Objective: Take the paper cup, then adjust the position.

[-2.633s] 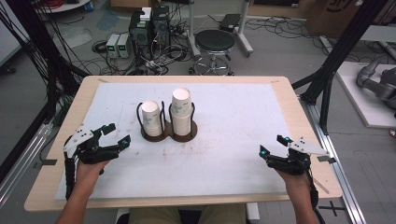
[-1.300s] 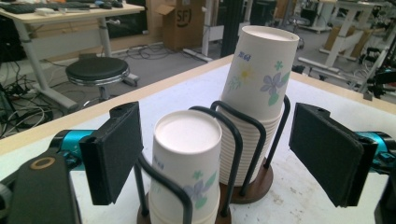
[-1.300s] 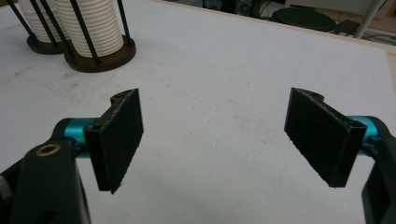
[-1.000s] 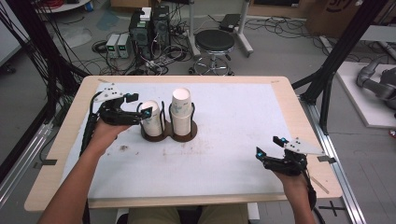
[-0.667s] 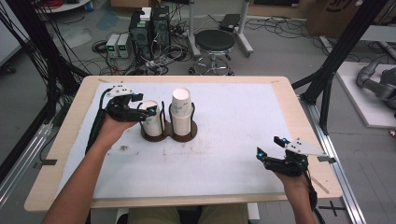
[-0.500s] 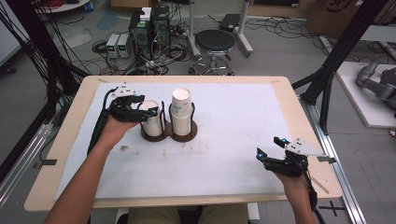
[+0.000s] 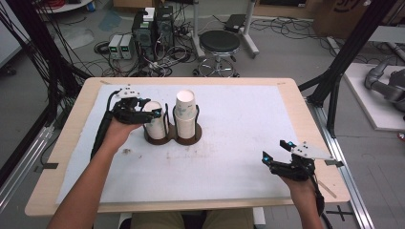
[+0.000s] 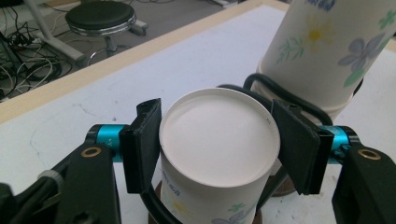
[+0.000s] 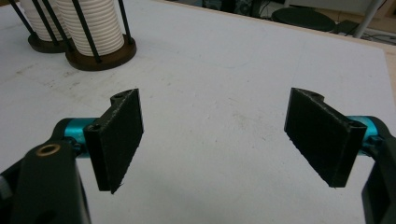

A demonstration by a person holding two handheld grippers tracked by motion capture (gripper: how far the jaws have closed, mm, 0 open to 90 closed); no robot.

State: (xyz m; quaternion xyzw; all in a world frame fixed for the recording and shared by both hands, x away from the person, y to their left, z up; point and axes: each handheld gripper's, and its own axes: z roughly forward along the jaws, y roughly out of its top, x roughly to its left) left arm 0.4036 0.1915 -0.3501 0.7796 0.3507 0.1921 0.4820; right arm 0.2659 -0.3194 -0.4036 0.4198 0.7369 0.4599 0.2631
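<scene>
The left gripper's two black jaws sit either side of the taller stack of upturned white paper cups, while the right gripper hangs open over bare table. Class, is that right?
One detail is wrong. The left gripper brackets the shorter stack of upturned white paper cups, not the taller stack beside it, as the left gripper view shows. The right gripper does hang open over the white table.

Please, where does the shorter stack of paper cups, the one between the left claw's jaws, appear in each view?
High view: shorter cup stack left of centre, at the left claw.
Left gripper view: centre, between the jaws.
Right gripper view: top-left corner.
Shared landmark: taller cup stack beside it.
</scene>
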